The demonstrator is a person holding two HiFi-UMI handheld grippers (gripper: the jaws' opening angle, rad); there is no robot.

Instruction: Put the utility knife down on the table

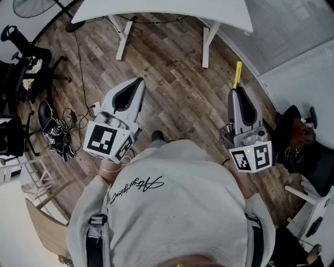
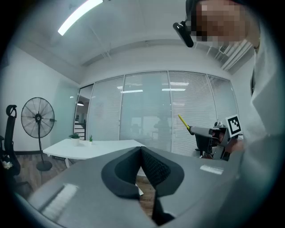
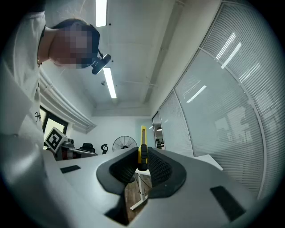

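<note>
Head view: right gripper (image 1: 238, 92) hides most of utility knife (image 1: 238, 73)

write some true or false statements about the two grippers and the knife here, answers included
1. The right gripper is clamped on a yellow utility knife. True.
2. The left gripper holds a second knife. False: its jaws are together with nothing between them.
3. The utility knife lies on the white table. False: it is held in the air, short of the table.
4. A standing fan shows in the left gripper view. True.
</note>
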